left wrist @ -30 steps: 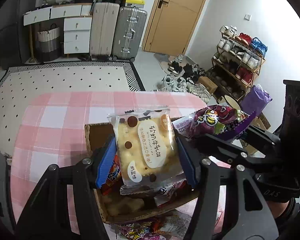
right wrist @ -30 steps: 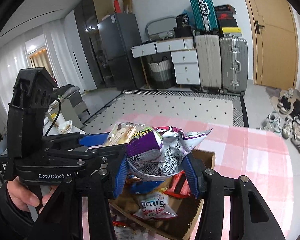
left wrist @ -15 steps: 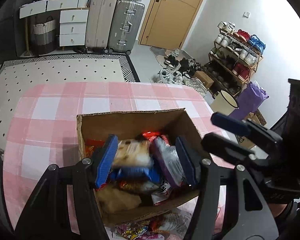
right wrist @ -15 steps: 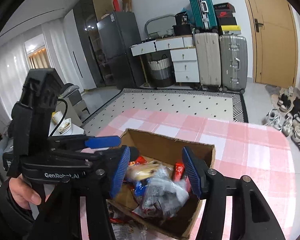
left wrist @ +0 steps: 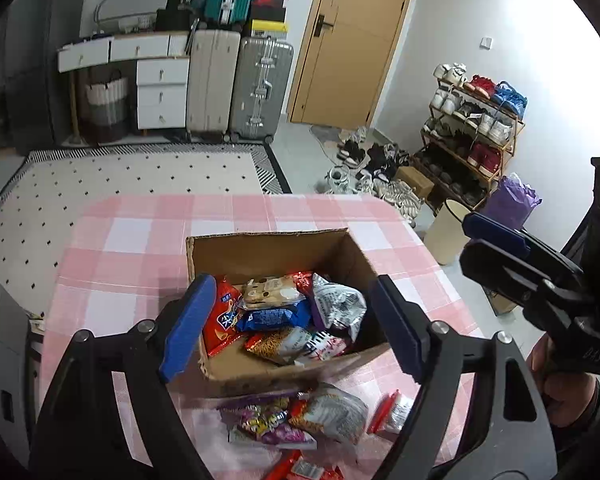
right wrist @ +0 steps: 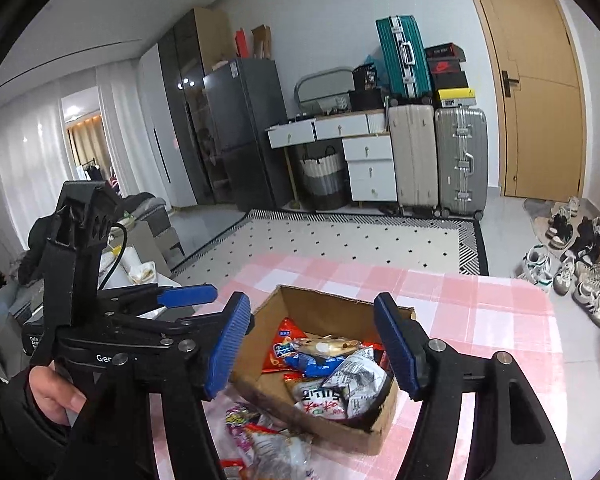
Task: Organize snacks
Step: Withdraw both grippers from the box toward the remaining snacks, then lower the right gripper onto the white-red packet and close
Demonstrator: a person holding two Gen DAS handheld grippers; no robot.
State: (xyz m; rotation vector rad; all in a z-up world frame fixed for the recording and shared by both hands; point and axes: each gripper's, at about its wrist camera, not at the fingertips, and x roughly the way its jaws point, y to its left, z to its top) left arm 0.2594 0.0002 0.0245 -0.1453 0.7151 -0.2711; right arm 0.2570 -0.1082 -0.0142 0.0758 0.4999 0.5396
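Both grippers, left gripper (left wrist: 288, 326) and right gripper (right wrist: 314, 346), hover empty with jaws opening above the snack box (left wrist: 276, 248); loose packets (left wrist: 300, 420) beneath them could get knocked off the surface (left wrist: 140, 236).

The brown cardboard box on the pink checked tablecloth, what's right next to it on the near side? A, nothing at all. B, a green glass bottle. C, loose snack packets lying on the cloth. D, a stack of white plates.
C: loose snack packets lie on the pink checked tablecloth just in front of the brown cardboard box, which itself holds more packets; no plates or bottle are there.
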